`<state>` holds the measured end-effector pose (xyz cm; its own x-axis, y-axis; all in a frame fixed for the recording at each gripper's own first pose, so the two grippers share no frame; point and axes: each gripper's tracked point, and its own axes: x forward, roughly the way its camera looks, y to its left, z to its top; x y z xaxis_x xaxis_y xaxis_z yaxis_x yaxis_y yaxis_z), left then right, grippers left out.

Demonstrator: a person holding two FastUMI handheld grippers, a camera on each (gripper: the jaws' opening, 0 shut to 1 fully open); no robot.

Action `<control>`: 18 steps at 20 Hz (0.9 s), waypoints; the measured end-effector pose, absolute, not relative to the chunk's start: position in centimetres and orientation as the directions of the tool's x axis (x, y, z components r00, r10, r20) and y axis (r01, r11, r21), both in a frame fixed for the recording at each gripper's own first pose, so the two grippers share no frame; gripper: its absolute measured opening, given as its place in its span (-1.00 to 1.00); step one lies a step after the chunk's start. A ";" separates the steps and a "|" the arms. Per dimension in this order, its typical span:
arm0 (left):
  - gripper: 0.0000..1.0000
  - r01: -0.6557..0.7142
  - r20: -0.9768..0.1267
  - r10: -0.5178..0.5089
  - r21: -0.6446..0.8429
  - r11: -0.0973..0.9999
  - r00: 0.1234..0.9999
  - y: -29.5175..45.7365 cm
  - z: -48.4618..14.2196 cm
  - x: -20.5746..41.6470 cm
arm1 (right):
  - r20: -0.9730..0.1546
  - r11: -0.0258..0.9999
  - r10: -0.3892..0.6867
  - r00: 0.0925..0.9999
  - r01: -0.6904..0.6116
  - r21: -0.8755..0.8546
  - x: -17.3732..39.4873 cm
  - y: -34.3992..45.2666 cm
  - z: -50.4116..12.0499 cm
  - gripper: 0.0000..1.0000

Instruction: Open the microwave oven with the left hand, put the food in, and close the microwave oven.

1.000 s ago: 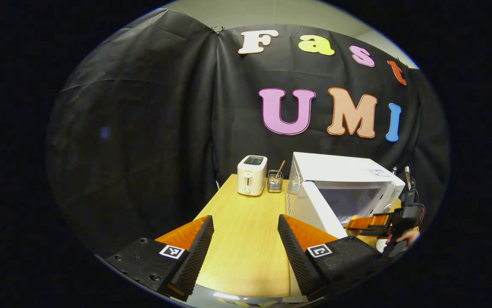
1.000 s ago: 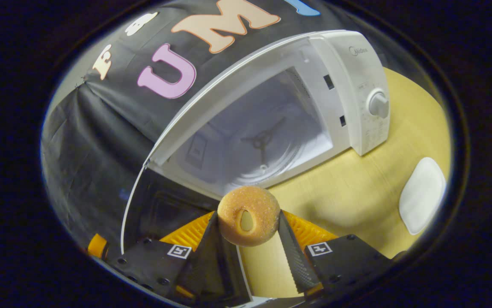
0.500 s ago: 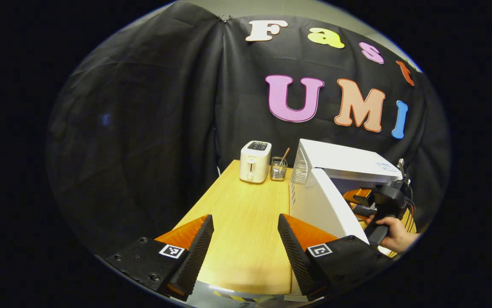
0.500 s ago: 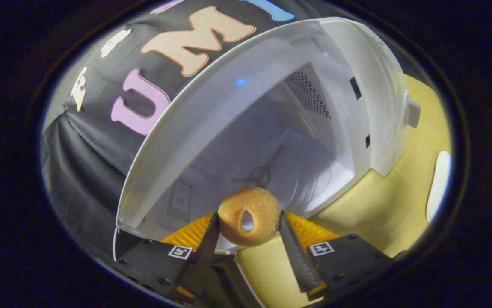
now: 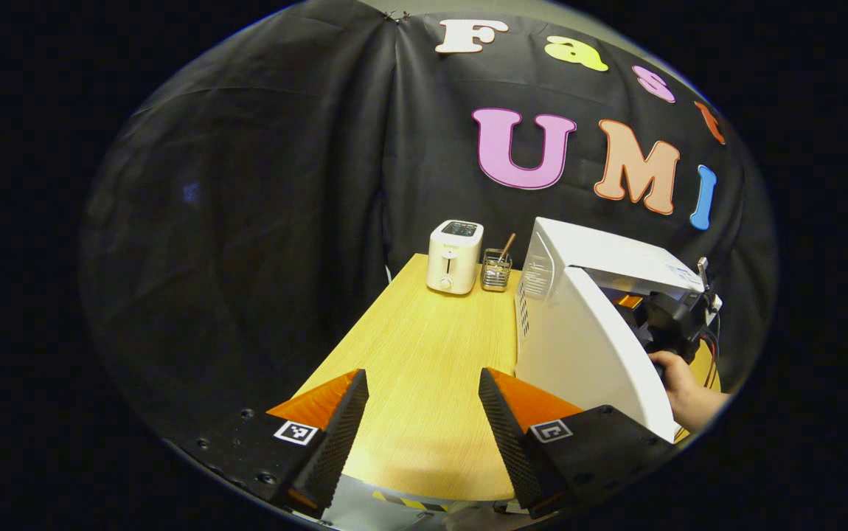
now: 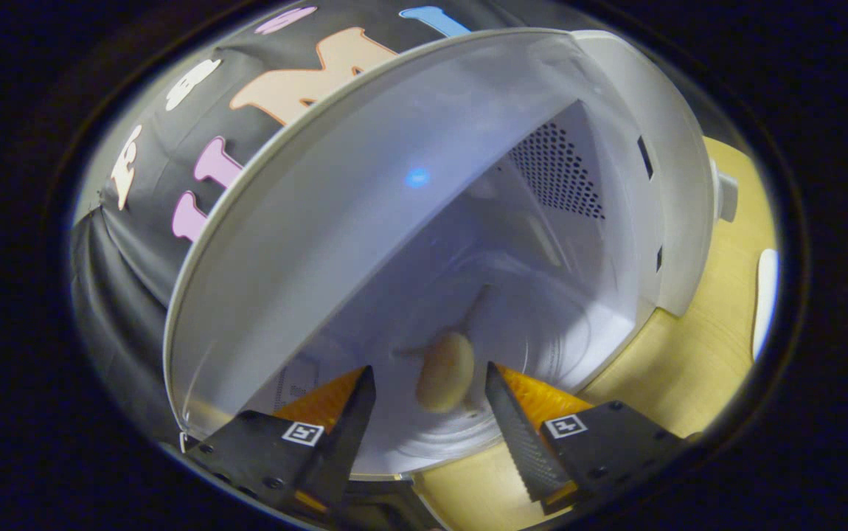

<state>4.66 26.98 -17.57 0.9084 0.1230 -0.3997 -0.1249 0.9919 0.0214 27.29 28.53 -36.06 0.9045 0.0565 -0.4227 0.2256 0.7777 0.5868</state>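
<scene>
One doughnut (image 6: 445, 381), the food of the task, now lies loose in the lower middle of the right gripper view, blurred, on or just above the glass turntable (image 6: 542, 346) inside the microwave oven (image 6: 468, 221). Half a second ago it was pinched between the right gripper's (image 6: 430, 402) jaws just outside the cavity mouth; now those jaws stand spread, released, with the doughnut a little beyond their tips and between their lines, touching neither as far as the blur allows. Whether it has settled flat or is mid-drop cannot be told. That change suggests the "put the food in" step is done or all but done, leaving the withdrawal of the right gripper and the closing of the door.

Outward from the doughnut, the cavity walls and the perforated vent panel (image 6: 557, 173) take up the centre and upper right of that view, with the control knob (image 6: 725, 195) at the right edge and the worktop (image 6: 697, 354) below it.

In the left gripper view the microwave sits at right of centre with its door (image 5: 586, 354) swung open toward the camera, and a hand (image 5: 678, 383) holding the other gripper reaches into the opening behind it. The left gripper (image 5: 422, 420) hangs over the worktop at the bottom of the frame, jaws apart and grasping nothing, near the door's lower edge but not touching it. A toaster (image 5: 454, 257) and a wire utensil holder (image 5: 496, 269) stand at the far end of the worktop, left of the oven.
</scene>
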 end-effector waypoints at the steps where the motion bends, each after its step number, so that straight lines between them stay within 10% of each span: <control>1: 0.78 -0.121 -0.399 0.118 0.019 0.993 0.909 26.9 -17.5 4.8 | -0.421 0.781 0.054 0.905 0.225 0.582 27.1 28.5 -36.0 0.73; 18: 0.78 -0.064 -0.430 0.050 -0.017 0.998 0.901 25.3 -18.7 4.9 | -0.398 0.879 0.015 0.917 0.177 0.442 20.1 23.4 -33.1 0.99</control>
<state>4.92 25.32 -18.68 0.9014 0.0504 -0.4300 -0.0638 0.9978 -0.0168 20.09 23.42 -33.09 0.9173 0.0148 -0.3978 0.1775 0.8793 0.4419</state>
